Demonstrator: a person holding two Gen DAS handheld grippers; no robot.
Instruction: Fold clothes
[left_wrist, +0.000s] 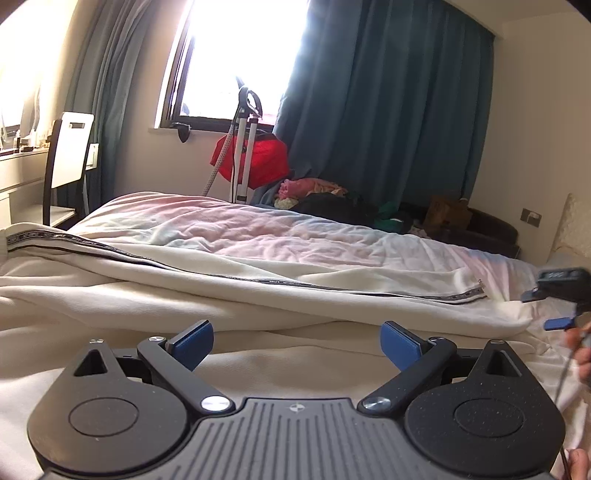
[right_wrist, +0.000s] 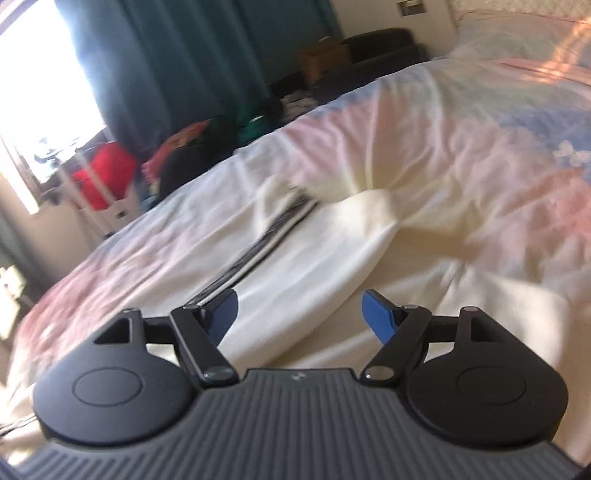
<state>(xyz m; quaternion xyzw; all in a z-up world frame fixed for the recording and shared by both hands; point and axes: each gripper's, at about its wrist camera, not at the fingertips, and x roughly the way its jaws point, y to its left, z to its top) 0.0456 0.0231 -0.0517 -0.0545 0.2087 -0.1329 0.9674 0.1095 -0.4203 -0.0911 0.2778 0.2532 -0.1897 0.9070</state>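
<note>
A cream garment with a dark striped side band lies stretched across the bed, its hem end toward the right. My left gripper hovers low over the near cream fabric, open, with nothing between its blue pads. The right gripper shows at the right edge of the left wrist view, open, a little above the cloth. In the blurred right wrist view the right gripper stands open above the cream garment, whose striped band runs away from it. No cloth sits between its blue fingers.
The bed carries a pastel pink and blue duvet. Beyond it are a clothes pile, a red bag with a steamer stand, teal curtains, a bright window and a chair at the left. A hand is at the right edge.
</note>
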